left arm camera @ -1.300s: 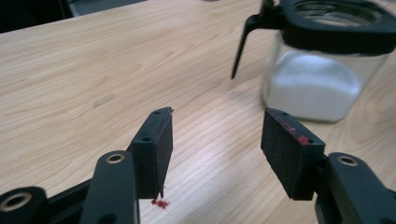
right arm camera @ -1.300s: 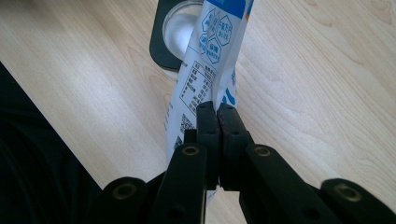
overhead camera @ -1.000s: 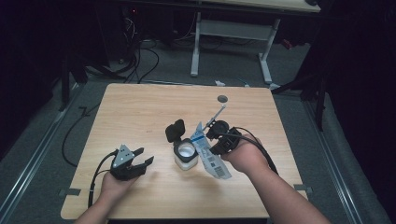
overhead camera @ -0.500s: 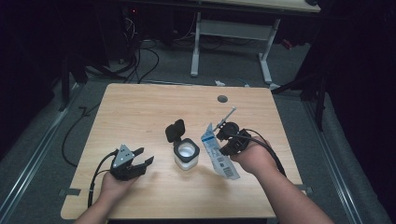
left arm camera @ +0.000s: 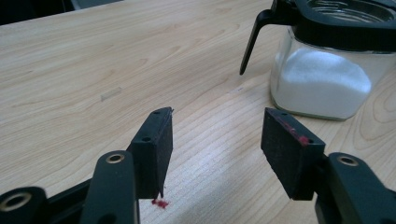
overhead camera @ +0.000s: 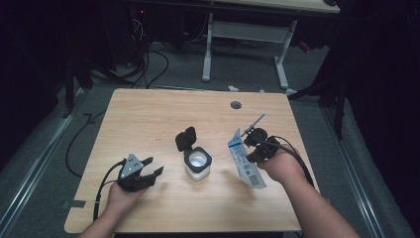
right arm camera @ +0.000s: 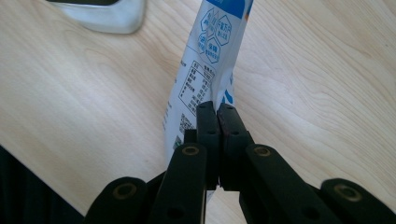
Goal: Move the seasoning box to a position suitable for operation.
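Note:
A glass jar (overhead camera: 197, 165) with a black flip lid standing open holds white powder and sits mid-table; it also shows at the upper right of the left gripper view as the jar (left arm camera: 327, 70). My right gripper (overhead camera: 249, 148) is shut on a white and blue packet (overhead camera: 245, 161), held to the right of the jar. In the right gripper view the jaws are pressed together on the packet (right arm camera: 205, 60) at the gripper (right arm camera: 217, 116). My left gripper (overhead camera: 151, 173) rests open near the table's front left, its gripper (left arm camera: 215, 149) empty, with the jar ahead to its right.
The wooden table (overhead camera: 148, 124) has a round cable hole (overhead camera: 236, 105) near its far edge. A thin rod (overhead camera: 255, 121) sticks up from the right gripper. Cables (overhead camera: 153, 69) and a desk frame (overhead camera: 247, 44) lie on the floor beyond.
My right gripper has drawn the packet away from above the jar, to the right and slightly toward the person. The left gripper has stayed put.

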A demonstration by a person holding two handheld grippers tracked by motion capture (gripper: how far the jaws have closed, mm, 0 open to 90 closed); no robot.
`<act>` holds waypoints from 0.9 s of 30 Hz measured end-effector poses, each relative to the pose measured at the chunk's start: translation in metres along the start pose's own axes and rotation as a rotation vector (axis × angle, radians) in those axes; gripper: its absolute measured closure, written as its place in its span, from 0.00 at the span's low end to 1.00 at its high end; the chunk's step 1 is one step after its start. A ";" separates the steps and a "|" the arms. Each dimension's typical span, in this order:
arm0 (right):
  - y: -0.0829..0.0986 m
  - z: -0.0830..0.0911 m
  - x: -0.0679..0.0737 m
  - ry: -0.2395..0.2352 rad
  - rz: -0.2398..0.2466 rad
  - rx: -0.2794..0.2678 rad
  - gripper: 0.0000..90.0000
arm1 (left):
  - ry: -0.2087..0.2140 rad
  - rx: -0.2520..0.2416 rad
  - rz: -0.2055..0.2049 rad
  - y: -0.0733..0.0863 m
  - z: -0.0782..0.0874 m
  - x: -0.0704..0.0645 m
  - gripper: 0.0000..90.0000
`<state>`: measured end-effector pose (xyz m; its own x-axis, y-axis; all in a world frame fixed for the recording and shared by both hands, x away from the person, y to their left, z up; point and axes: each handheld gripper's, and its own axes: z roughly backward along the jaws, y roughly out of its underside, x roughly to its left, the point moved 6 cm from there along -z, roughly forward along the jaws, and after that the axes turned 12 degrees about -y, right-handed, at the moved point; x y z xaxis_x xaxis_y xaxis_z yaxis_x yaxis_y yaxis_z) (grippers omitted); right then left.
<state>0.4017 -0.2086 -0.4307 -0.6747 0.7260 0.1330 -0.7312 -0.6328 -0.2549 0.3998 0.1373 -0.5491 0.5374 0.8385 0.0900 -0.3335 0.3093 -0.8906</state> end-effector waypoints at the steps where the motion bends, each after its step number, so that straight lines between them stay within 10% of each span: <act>1: 0.001 0.000 -0.003 0.005 0.002 0.002 0.99 | 0.000 0.000 0.000 0.000 0.000 0.000 0.49; 27: 0.009 -0.004 -0.038 0.022 -0.056 -0.140 0.99 | -0.003 0.013 0.009 0.002 -0.002 0.003 0.48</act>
<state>0.4213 -0.2407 -0.4421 -0.6297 0.7659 0.1302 -0.7453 -0.5483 -0.3792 0.4020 0.1395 -0.5512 0.5316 0.8429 0.0831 -0.3485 0.3071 -0.8856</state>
